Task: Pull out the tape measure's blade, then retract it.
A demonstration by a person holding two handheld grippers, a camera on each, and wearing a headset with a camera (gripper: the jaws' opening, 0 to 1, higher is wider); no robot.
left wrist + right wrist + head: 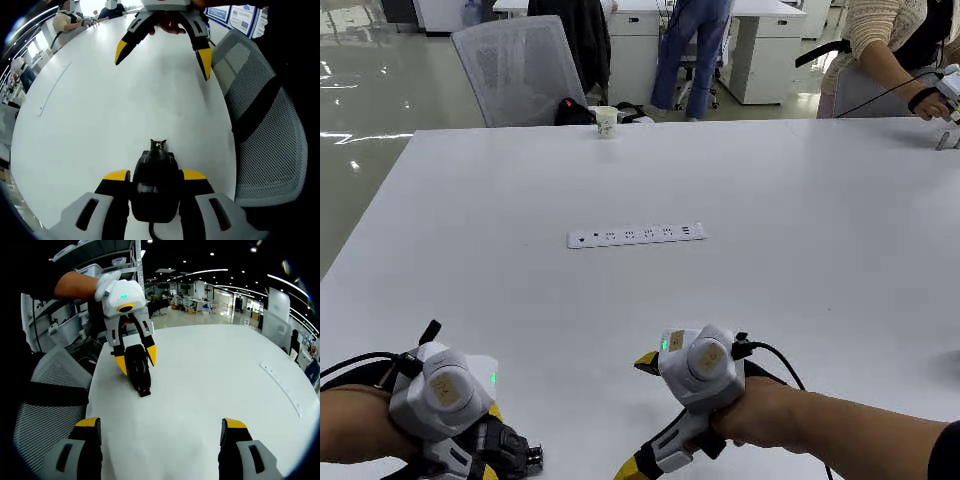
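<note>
— Where's the tape, seen from above?
— Bottom left of the head view. The tape [518,452] sits clamped between the left gripper's [494,442] jaws, low on the table [750,170]. The right gripper [638,414] is at bottom centre, jaws spread, apart from the tape.

— And the left gripper view?
— The tape [155,182] is at bottom centre, pinched from both sides. The right gripper [162,57] hangs at the top, spread wide.

— The right gripper view?
— Its own jaws stand wide at the bottom, holding nothing. The left gripper [136,359] is at upper left, gripping the tape [138,374], which touches the table.
</note>
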